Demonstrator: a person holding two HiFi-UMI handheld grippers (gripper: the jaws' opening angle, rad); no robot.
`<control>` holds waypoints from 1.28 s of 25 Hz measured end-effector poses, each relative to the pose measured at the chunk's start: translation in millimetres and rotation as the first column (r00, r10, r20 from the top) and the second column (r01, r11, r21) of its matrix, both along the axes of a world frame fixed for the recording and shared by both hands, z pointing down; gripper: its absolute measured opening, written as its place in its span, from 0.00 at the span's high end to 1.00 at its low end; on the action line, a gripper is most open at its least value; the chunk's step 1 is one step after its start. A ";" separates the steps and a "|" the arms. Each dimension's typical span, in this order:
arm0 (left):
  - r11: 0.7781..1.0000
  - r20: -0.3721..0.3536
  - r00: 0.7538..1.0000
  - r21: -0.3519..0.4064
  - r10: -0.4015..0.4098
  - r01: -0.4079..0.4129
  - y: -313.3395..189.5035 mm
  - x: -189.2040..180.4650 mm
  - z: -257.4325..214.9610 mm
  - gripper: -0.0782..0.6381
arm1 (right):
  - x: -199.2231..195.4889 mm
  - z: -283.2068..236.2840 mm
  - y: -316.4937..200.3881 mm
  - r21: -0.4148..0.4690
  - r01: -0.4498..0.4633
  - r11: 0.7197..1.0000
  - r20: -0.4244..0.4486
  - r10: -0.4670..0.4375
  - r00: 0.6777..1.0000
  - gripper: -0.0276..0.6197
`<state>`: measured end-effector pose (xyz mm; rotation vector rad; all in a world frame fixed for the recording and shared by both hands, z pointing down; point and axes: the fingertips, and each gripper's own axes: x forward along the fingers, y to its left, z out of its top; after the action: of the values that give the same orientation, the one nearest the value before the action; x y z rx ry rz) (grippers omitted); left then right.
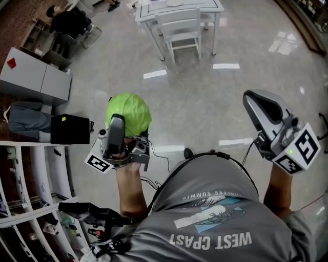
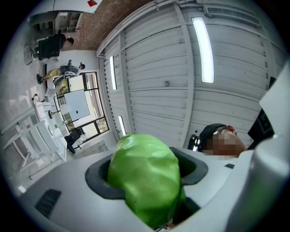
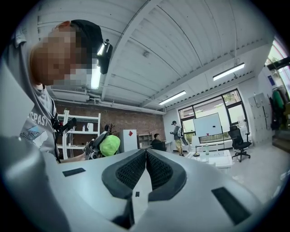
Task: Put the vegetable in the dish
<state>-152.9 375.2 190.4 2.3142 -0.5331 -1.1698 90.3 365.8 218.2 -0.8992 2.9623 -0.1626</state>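
Observation:
A round green cabbage (image 1: 129, 111) sits between the jaws of my left gripper (image 1: 127, 123), held up in front of my body over the floor. In the left gripper view the cabbage (image 2: 145, 176) fills the gap between the dark pads (image 2: 97, 179), which press on its sides; the gripper tilts upward toward the ceiling. My right gripper (image 1: 252, 101) is held out at the right, its jaws together with nothing between them. In the right gripper view the ribbed pads (image 3: 131, 170) meet, and the cabbage (image 3: 109, 145) shows far off at the left. No dish shows in any view.
A white table (image 1: 179, 7) with a white chair (image 1: 179, 30) stands ahead on the glossy floor. At the left are a grey cabinet (image 1: 36, 77), a black box (image 1: 69, 129) and white shelving (image 1: 31, 194). People stand far back in the room (image 3: 176, 133).

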 end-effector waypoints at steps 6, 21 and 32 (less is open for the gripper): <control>1.000 0.003 1.000 -0.002 0.029 -0.029 -14.0 -21.7 4.3 0.46 | -22.2 2.4 -8.2 -0.001 -0.026 1.000 0.000 0.026 1.000 0.95; 1.000 -0.007 1.000 -0.025 -0.001 0.001 -73.2 12.0 0.4 0.46 | 8.4 -4.3 -74.5 -0.014 0.010 1.000 0.000 -0.010 1.000 0.95; 0.999 0.002 0.999 -0.034 -0.036 0.036 -106.7 55.6 10.8 0.46 | 48.7 6.2 -119.2 -0.025 0.046 0.999 -0.006 -0.047 0.999 0.95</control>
<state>-97.3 268.5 201.2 2.2861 -0.5930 -1.1668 139.1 246.6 224.5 -0.8355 2.9955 -0.1982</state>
